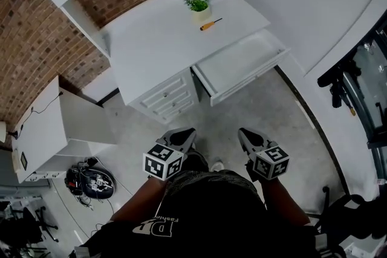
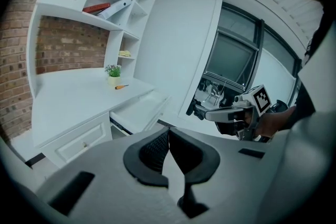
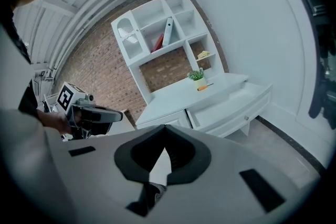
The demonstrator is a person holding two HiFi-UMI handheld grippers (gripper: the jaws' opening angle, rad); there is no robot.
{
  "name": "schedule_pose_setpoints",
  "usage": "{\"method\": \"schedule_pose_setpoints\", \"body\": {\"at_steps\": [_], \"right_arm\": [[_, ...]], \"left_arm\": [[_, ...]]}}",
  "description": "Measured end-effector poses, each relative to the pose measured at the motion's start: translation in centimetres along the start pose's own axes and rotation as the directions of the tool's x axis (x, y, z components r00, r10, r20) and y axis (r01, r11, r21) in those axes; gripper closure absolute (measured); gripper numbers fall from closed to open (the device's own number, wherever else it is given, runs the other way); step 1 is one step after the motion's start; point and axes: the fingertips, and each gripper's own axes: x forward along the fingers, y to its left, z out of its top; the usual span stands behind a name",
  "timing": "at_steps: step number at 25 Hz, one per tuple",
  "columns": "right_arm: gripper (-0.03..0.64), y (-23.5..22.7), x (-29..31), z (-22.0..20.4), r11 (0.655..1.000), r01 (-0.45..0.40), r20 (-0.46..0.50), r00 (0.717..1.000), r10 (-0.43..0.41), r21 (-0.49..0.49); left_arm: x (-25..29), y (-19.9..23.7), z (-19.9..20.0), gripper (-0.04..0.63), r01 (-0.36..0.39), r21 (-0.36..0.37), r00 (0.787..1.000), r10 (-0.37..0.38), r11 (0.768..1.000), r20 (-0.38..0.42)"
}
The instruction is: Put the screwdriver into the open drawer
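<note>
White lettering on the person's black shirt point(image 1: 211, 202) is showing upside down, and I am making out only "fashion". The 2 grippers are carrying black-and-white square markers, with no words. The left gripper point(image 1: 184, 135) and right gripper point(image 1: 245, 135) are hanging close to the body, each with jaws pressed together on nothing. The screwdriver point(image 1: 210, 24) is lying on the desk point(image 1: 151, 45) just beside the potted plant point(image 1: 198, 3), back from the front edge where the open drawer point(image 1: 239, 60) is sticking out. Bare floor point(image 1: 266, 112) is lying between the grippers and the drawer.

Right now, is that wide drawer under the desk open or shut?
Open: the drawer juts out from the desk, its white inside bare. The screwdriver lies on the desk, not in it.
</note>
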Motion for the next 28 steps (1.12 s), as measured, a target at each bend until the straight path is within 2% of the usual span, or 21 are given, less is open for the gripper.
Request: {"method": "schedule_pose_setpoints", "body": {"at_steps": [5,14,23,28], "right_arm": [[0.611,-0.8,1.3,0.6,1.000,0.000,-0.017,1.000,0.000,-0.011],[0.611,-3.9,5.0,3.7,0.999,0.017,-0.016,1.000,-0.018,-0.036],[0.611,-5.6,10.6,8.9,0.995,0.035,-0.045,0.998,-0.039,-0.089],[0.611,-6.9,14.3,11.3,0.994,0.064,-0.058,0.996,-0.069,-0.087]], "left_arm": [[1.3,1.4,0.6,0.577,0.001,-0.004,1.000,-0.001,1.000,-0.001],[5.3,4.9,4.7,0.577,0.036,0.012,0.999,-0.037,0.999,0.029],[8.6,10.6,10.0,0.577,0.062,0.011,0.996,-0.062,0.998,0.057],[10.4,14.2,12.3,0.577,0.087,0.017,0.995,-0.088,0.996,0.042]]}}
